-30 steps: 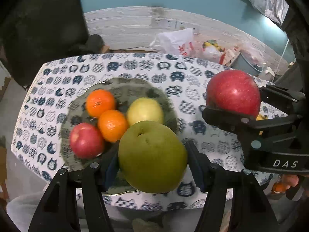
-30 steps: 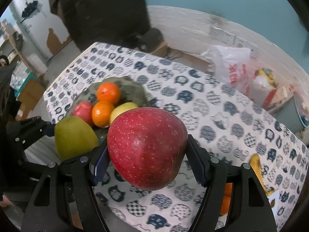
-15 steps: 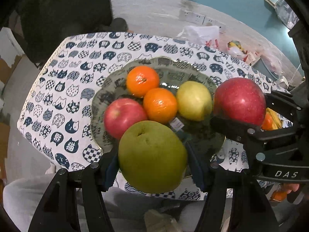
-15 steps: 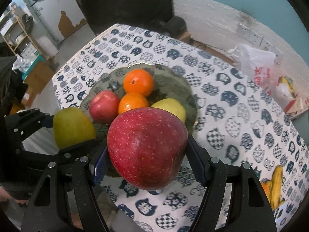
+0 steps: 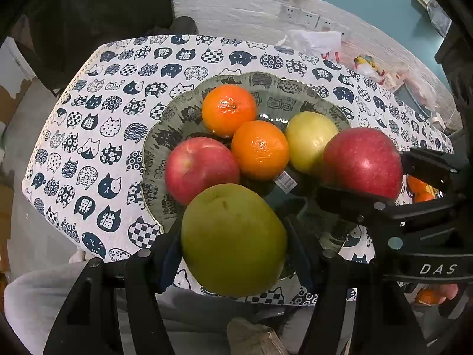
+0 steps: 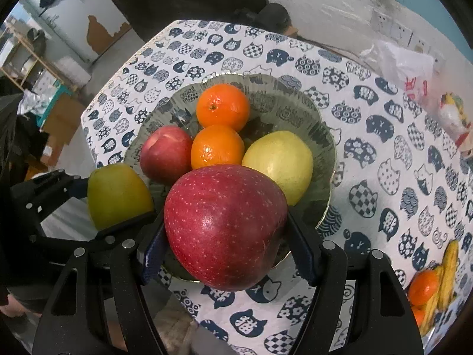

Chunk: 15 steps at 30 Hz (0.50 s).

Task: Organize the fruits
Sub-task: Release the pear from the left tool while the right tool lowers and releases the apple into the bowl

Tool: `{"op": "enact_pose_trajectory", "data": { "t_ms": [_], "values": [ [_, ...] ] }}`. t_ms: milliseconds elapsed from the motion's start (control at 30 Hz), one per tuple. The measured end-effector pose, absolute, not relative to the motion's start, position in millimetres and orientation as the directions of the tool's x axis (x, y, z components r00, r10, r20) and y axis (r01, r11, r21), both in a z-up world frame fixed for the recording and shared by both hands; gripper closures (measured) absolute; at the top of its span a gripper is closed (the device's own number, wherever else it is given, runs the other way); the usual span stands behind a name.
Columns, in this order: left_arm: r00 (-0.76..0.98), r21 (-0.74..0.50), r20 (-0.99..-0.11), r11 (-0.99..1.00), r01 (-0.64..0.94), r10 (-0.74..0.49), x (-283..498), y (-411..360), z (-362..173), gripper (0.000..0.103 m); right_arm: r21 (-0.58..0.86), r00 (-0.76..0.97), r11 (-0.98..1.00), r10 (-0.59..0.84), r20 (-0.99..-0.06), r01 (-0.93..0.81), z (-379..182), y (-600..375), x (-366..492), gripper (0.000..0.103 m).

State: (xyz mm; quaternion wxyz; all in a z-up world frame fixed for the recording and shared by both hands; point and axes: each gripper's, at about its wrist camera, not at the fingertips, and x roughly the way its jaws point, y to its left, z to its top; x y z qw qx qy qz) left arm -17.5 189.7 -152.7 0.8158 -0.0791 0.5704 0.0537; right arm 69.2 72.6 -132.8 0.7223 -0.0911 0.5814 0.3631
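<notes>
My left gripper (image 5: 233,241) is shut on a large green pear (image 5: 233,238), held over the near rim of a green patterned plate (image 5: 295,88). To its right, my right gripper (image 6: 226,233) is shut on a big red apple (image 6: 224,224), above the plate's near right side (image 6: 322,139). On the plate lie two oranges (image 5: 229,109) (image 5: 260,149), a smaller red apple (image 5: 201,168) and a yellow-green pear (image 5: 310,142). The other gripper's fruit shows in each view: the red apple (image 5: 363,161) and the green pear (image 6: 118,195).
A cat-print tablecloth (image 5: 97,136) covers the small table. Bananas and oranges (image 6: 437,281) lie at its right edge. White plastic bags (image 6: 402,59) sit beyond the table by a white wall. A grey sleeve or lap (image 5: 44,295) lies below the near edge.
Both grippers have come forward and down over the plate with their fruit. The plate now looms larger and nearer in both views. Neither grip has altered.
</notes>
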Motion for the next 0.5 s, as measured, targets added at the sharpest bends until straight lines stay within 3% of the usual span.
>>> {"op": "enact_pose_trajectory", "data": {
  "t_ms": [500],
  "values": [
    [0.308,-0.046,-0.951,0.986,-0.161,0.006,-13.9,183.4,-160.1,0.036,0.342,0.002,0.723,0.429,-0.903,-0.6,-143.6,76.4,70.8,0.026]
  ]
}}
